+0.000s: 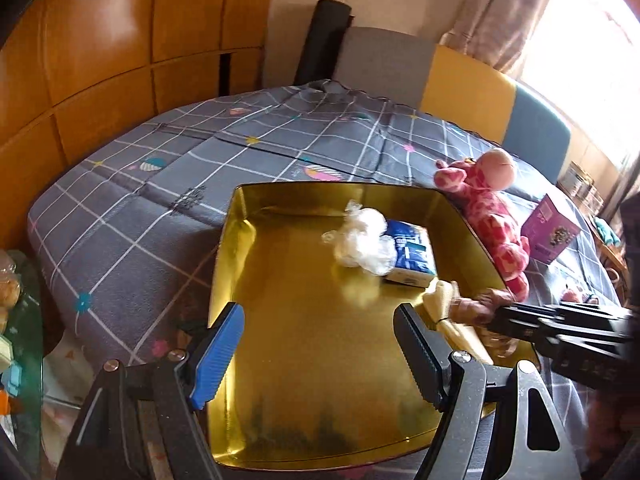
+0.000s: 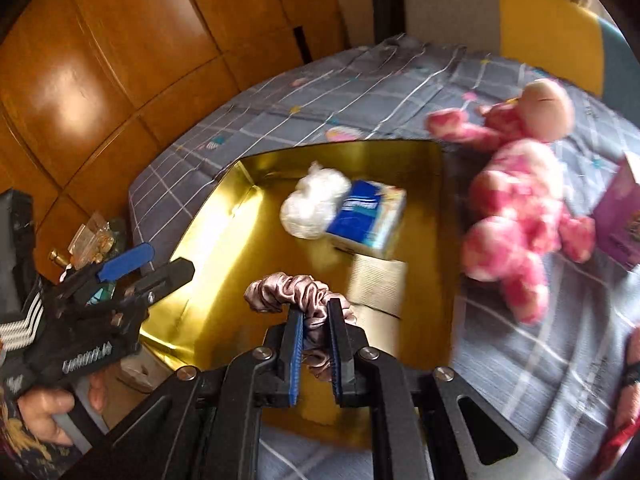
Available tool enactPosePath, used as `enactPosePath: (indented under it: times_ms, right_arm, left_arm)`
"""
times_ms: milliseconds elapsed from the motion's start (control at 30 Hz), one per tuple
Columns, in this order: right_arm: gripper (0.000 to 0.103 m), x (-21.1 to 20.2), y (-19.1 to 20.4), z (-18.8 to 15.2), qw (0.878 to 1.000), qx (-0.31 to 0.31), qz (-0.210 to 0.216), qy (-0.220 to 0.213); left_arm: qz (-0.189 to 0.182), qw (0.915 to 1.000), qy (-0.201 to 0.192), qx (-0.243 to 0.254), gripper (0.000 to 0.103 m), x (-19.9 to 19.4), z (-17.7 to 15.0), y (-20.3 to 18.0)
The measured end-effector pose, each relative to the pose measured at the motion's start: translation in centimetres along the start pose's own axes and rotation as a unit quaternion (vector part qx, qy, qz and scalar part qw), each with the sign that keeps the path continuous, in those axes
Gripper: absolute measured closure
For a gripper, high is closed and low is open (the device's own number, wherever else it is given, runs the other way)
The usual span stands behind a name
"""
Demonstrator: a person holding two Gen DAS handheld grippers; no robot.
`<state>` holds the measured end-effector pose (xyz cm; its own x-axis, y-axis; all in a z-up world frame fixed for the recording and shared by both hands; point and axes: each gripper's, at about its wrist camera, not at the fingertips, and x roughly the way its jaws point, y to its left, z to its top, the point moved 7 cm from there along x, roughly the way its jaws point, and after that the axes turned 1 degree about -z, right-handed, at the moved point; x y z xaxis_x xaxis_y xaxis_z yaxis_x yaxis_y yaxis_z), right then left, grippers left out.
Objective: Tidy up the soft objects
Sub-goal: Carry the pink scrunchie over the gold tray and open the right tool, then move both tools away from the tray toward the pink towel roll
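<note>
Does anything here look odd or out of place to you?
Mostly the pink plush toy: it sprawls on the bed beside the gold tray, not in it, unlike the tissue pack and white plastic bag. The scrunchie hangs pinched in the right gripper.

A gold, mirror-bright tray sits on a bed cover of slate grey crossed by thin white grid lines and dotted with small pink, teal and yellow motifs. In the tray lie a translucent white plastic bag and a blue-and-white tissue pack. A dusty-pink satin scrunchie shows between black fingers lined with blue ribbed pads. Beside the tray, a plush giraffe wears hot-pink patches on pale pink, next to a purple box. Behind stand glossy orange-brown wooden panels and a headboard in grey, yellow and blue blocks.
</note>
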<state>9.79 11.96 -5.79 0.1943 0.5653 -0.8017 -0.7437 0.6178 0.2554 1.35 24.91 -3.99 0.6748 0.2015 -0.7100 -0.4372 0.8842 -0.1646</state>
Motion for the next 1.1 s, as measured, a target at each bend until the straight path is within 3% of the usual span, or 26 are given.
enactPosePath:
  times_ms: [133,300,433,667,1100]
  right_arm:
    - [0.09,3.8,0.5,0.8,1.0,0.001,-0.008,0.029]
    - [0.073,6.4,-0.3,1.1,0.998,0.008,-0.038,0.05]
    - [0.066,5.7,-0.7,0.8,0.999,0.012,-0.032,0.041]
    - [0.066,3.5,-1.1,0.5,0.999,0.02,-0.031,0.014]
    - [0.066,-1.9,-3.9,-1.1,0.996,0.032,-0.079,-0.037]
  left_arm:
    - [0.003,1.0,0.005,-0.003,0.025,0.3,-0.3,0.4]
    - [0.002,0.9999,0.012,0.002,0.025,0.7,-0.8,0.3]
    - [0.0,0.9999,0.013,0.005,0.025,0.8,-0.8,0.0]
    - [-0.004,0.9999,0.011,0.01,0.025,0.6,-0.7,-0.5]
    - [-0.011,0.9991,0.012,0.038,0.025,0.0,-0.9,-2.7]
